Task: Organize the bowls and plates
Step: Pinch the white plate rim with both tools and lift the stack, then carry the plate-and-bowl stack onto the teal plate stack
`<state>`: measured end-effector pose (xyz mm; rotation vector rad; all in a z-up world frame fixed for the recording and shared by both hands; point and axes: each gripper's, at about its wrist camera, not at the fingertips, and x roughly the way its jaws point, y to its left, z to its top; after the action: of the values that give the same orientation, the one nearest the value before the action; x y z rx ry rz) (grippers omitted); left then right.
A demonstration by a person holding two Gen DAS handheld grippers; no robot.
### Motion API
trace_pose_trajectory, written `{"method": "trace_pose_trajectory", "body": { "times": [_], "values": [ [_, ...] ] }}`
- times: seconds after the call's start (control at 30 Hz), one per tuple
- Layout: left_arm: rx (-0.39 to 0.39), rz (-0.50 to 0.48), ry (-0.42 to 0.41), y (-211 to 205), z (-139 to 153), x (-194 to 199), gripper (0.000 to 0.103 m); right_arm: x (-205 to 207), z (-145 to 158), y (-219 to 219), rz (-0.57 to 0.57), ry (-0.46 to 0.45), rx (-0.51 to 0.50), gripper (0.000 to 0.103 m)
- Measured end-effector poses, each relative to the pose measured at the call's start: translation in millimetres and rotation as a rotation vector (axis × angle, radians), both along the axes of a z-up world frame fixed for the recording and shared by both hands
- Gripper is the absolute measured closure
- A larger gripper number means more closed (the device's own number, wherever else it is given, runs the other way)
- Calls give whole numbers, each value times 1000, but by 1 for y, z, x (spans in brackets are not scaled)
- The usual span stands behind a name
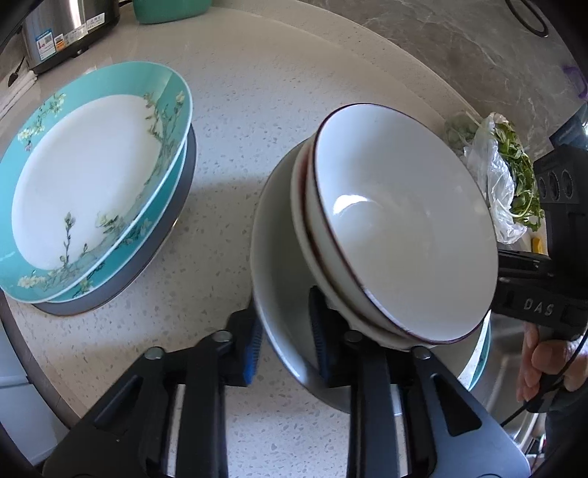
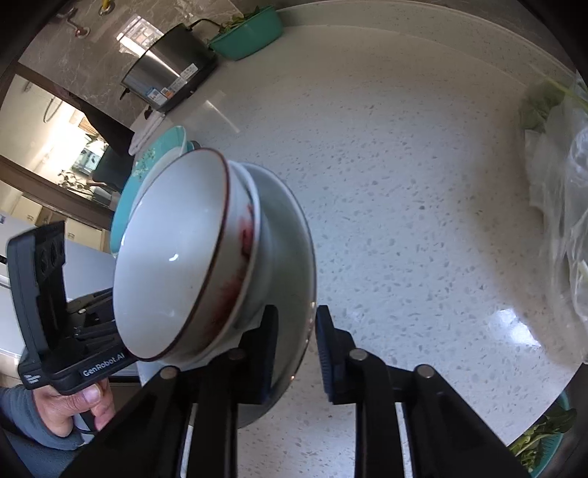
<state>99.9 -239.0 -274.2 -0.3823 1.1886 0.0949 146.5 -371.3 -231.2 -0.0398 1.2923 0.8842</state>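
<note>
A stack of white bowls (image 1: pixel 400 235) with dark red rims sits nested in a larger grey-white bowl (image 1: pixel 272 235), tilted and held above the speckled counter. My left gripper (image 1: pixel 284 332) is shut on the near rim of the grey-white bowl. In the right wrist view the same stack (image 2: pixel 172 257) is held from the other side; my right gripper (image 2: pixel 296 353) straddles the grey-white bowl's rim (image 2: pixel 290 242), its left pad touching and its right pad slightly apart. A stack of teal floral plates (image 1: pixel 92 184) on a dark plate lies at the left.
A steel rice cooker (image 1: pixel 62 33) and a green basin (image 1: pixel 169 9) stand at the back left of the counter (image 1: pixel 257 92). A plastic bag with greens (image 1: pixel 503 176) lies at the right. A sink edge (image 1: pixel 514 367) lies below the right hand.
</note>
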Motion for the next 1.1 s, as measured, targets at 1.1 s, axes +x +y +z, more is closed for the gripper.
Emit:
{"method": "trace_pose_trajectory", "body": {
  "times": [1.1],
  "values": [
    [29, -88, -17, -18, 34, -27, 88, -26, 24, -15, -91, -34, 15, 81]
  ]
}}
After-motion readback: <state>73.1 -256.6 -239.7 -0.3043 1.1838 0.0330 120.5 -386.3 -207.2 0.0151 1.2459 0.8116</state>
